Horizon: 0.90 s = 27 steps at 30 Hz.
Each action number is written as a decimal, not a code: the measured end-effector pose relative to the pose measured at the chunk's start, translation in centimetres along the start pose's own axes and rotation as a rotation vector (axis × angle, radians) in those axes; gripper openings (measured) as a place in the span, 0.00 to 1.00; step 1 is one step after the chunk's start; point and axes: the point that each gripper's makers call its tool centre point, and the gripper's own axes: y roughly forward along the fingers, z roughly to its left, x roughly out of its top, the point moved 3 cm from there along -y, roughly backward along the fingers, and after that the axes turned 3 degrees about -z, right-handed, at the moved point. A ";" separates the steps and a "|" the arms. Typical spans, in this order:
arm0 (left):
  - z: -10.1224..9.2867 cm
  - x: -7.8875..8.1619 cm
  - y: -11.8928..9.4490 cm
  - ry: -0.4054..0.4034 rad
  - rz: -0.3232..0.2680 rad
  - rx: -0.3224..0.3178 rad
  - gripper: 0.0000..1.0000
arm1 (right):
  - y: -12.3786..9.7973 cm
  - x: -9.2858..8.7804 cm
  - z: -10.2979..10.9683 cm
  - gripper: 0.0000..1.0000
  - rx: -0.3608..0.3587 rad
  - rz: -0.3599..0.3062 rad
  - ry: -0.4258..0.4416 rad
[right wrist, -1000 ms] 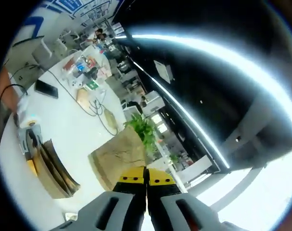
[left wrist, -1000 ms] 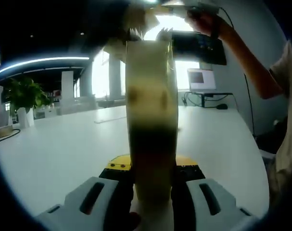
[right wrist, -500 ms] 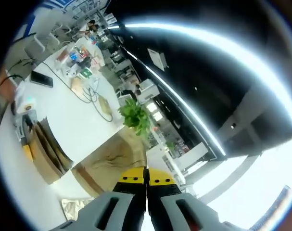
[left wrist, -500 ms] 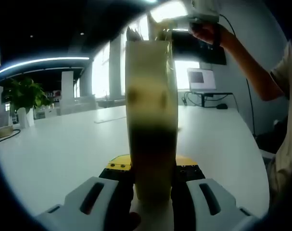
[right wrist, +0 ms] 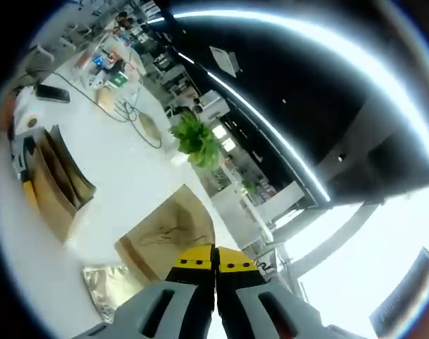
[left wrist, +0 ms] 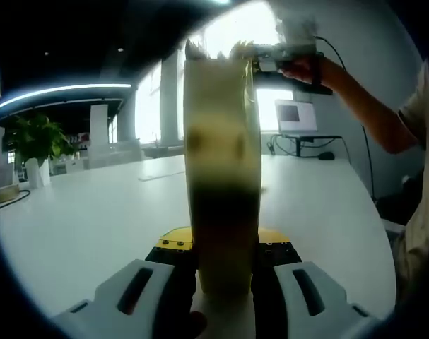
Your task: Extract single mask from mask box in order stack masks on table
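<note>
Left gripper view: your left gripper (left wrist: 225, 279) clamps the box (left wrist: 222, 169); right gripper (right wrist: 215, 275), jaws together, lifts a mask (right wrist: 168, 236) clear, stacking pending

Left gripper view looks level along the table (left wrist: 94, 219); right gripper view, seemingly rolled, shares it (right wrist: 122, 176).

Mask box (left wrist: 222, 176) upright on table (left wrist: 94, 219); plant (left wrist: 32, 141) far left.
</note>
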 end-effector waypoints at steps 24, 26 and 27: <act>-0.1 0.0 -0.1 0.001 0.001 -0.001 0.20 | 3.7 -7.0 6.2 0.00 0.076 0.162 -0.035; -0.1 0.0 -0.1 0.001 0.001 -0.001 0.20 | 3.4 -6.9 6.6 0.00 0.085 0.168 -0.039; -0.1 0.0 -0.1 0.001 0.001 -0.001 0.20 | 3.3 -6.9 6.9 0.00 0.092 0.168 -0.041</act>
